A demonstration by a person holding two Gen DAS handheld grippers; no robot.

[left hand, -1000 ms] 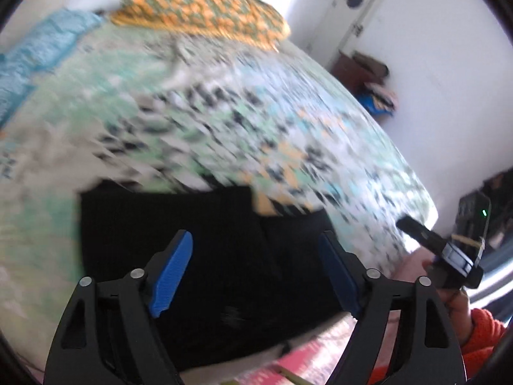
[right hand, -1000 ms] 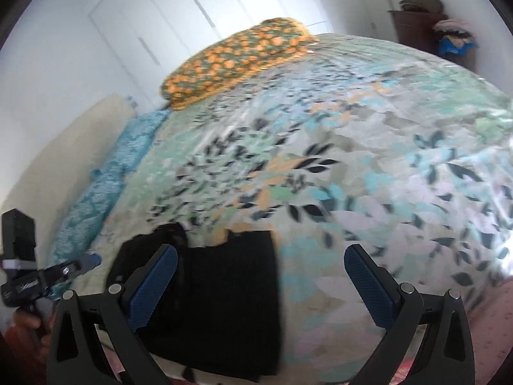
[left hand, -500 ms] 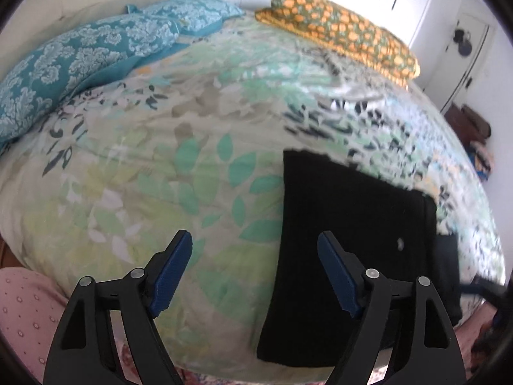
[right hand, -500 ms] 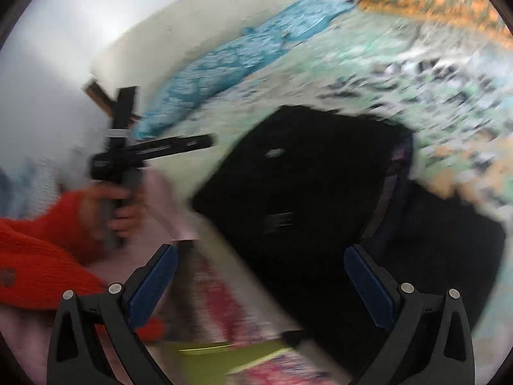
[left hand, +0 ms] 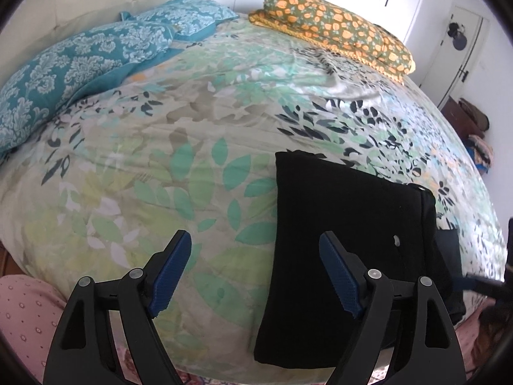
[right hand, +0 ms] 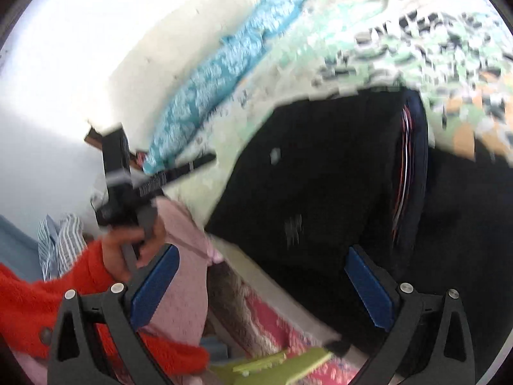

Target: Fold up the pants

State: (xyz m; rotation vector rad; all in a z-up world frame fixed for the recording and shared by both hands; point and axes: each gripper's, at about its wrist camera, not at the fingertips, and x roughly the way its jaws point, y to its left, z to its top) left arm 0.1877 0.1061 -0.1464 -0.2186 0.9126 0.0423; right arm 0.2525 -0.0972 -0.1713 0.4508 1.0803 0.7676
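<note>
Since a second ago both views have swung. The left view then looked across the bed toward the door, with the pants spread between its fingers; it now faces the headboard side, with the pants off to its right. Over the last half second it has hardly shifted. The right view, which a second ago looked up the bed from its foot, has turned toward the bed's near edge and the person's other hand.

The pants lie folded into a black block at the near edge of the bed, toward its right corner in the left view. Their long axis runs from the near edge toward the middle of the bed, and the far end lies flat. A darker layer sticks out along their right side.

The left gripper hangs above the quilt just left of the pants, fingers wide apart, nothing between them. The right gripper hovers over the near edge, fingers also wide apart and empty; its right finger overlaps the pants in the picture, contact unclear.

Only the left view shows the blue pillows, the orange pillow and the door. Only the right view, which is blurred, shows the hand in a red sleeve gripping the left tool, striped trim at the pants' edge and the rug below.
</note>
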